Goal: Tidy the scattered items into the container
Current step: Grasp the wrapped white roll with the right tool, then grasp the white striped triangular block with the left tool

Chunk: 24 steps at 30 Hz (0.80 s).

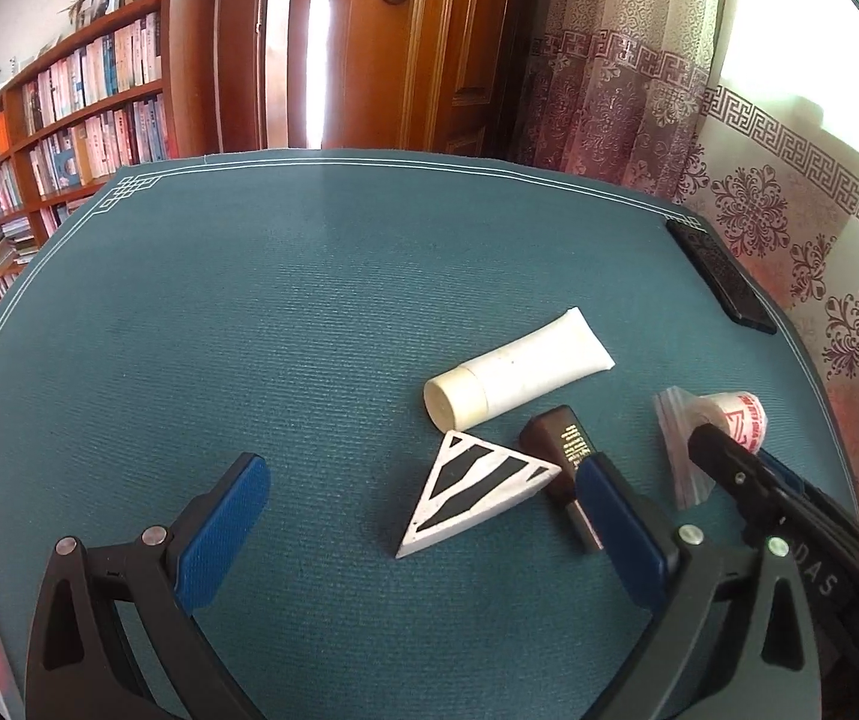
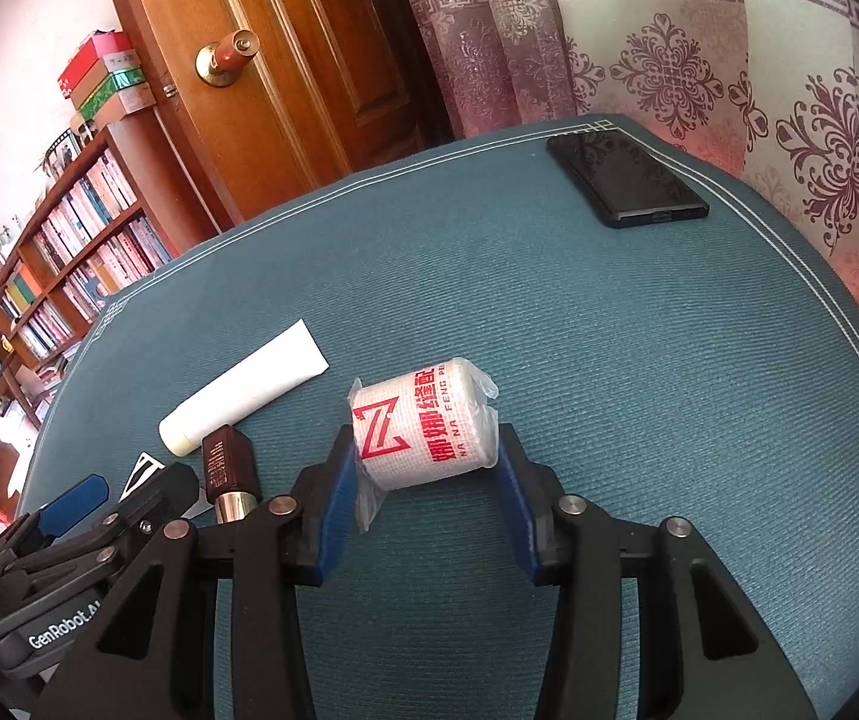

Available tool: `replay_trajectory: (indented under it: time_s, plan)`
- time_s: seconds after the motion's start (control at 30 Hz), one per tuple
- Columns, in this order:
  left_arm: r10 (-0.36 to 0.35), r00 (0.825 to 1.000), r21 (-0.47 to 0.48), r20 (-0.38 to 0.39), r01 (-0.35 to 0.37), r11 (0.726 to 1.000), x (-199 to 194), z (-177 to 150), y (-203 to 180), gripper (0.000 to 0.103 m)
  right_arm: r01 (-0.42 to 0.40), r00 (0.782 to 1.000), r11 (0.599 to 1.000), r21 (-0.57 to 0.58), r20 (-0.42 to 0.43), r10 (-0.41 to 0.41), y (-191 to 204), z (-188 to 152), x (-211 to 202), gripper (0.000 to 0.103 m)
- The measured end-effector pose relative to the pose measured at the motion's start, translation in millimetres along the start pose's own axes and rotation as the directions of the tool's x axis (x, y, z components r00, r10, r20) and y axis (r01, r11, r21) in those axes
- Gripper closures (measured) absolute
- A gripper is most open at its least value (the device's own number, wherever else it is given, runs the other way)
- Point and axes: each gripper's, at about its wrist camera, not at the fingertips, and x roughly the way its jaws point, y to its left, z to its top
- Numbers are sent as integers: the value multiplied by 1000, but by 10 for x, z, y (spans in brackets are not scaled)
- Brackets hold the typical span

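Bookshelves, a wooden door and patterned curtains ring your desk [image 1: 249, 300], which is covered by a teal woven mat. No container shows in either view, so as far as can be judged nothing has been put away yet.

Your right gripper [image 2: 426, 468] has its fingers closed around the plastic-wrapped white roll with red lettering [image 2: 423, 432], at the near right of the mat; whether the roll is lifted or rests on the mat is not clear. Your left gripper [image 1: 423, 504] has its fingers spread wide and empty, low over the mat.

Still loose are the white squeeze tube with a cream cap [image 1: 513, 369], the dark brown cosmetic bottle with a metal neck [image 1: 561, 462] just near of it, and the white triangular block with black stripes [image 1: 471, 489], which sits between your left fingers. A black phone [image 2: 627, 180] lies at the far right corner.

Most of the tidying looks to remain.
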Motion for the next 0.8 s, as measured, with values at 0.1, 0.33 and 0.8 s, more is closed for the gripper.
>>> replay_trajectory:
  time_s: [0.1,0.33,0.8]
  plan:
    - [13,1000,3,-3,-13,1000,46,-10,34,0,-2,1000,1000,2,0,2,0,4,-3,56]
    - [44,999,0,-14,-44,999,1,-57,191,0,-1,1000,1000,0,1,1,3,-1,-8,56]
    - [-2,1000,53,-13,3,999,-54,-115,231,47,5,1000,1000,-5,2,-5,31,-22,-4,56]
